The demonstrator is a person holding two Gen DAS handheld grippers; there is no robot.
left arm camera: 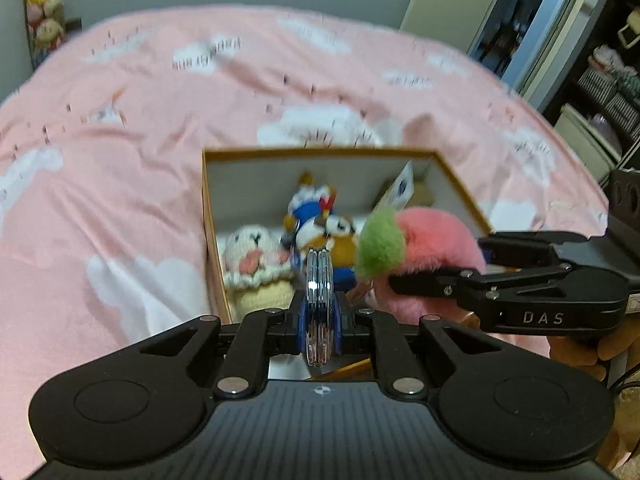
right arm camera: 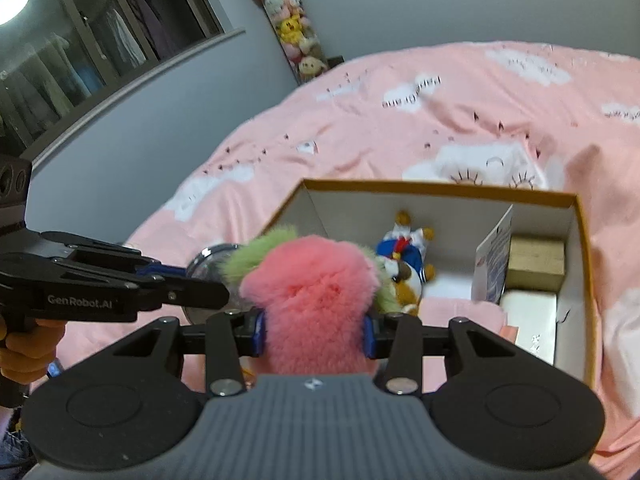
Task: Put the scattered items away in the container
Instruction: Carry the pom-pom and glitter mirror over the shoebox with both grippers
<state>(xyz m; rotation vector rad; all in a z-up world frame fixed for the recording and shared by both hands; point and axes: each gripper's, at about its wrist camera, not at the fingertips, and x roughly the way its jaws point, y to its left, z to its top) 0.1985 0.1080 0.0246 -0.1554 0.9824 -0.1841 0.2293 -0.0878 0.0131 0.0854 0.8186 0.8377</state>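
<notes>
My left gripper (left arm camera: 319, 322) is shut on a round silver disc-shaped case (left arm camera: 319, 272), held edge-on just over the near edge of the open cardboard box (left arm camera: 320, 153). My right gripper (right arm camera: 314, 330) is shut on a fluffy pink plush with a green tuft (right arm camera: 312, 280), which hangs at the box's (right arm camera: 440, 190) near side. Each view shows the other gripper alongside: the right gripper (left arm camera: 440, 262) with the pink plush (left arm camera: 432, 240), and the left gripper (right arm camera: 200, 282) with the disc (right arm camera: 208, 260). Inside the box lie a duck plush in blue (left arm camera: 316, 204) and a knitted white plush (left arm camera: 256, 264).
The box rests on a bed with a pink cloud-print cover (left arm camera: 120, 160). In its right part are a card (right arm camera: 494, 256), a wooden block (right arm camera: 536, 264) and a white packet (right arm camera: 532, 320). A hanging column of plush toys (right arm camera: 292, 28) is by the wall, and shelves (left arm camera: 608, 92) stand to the right.
</notes>
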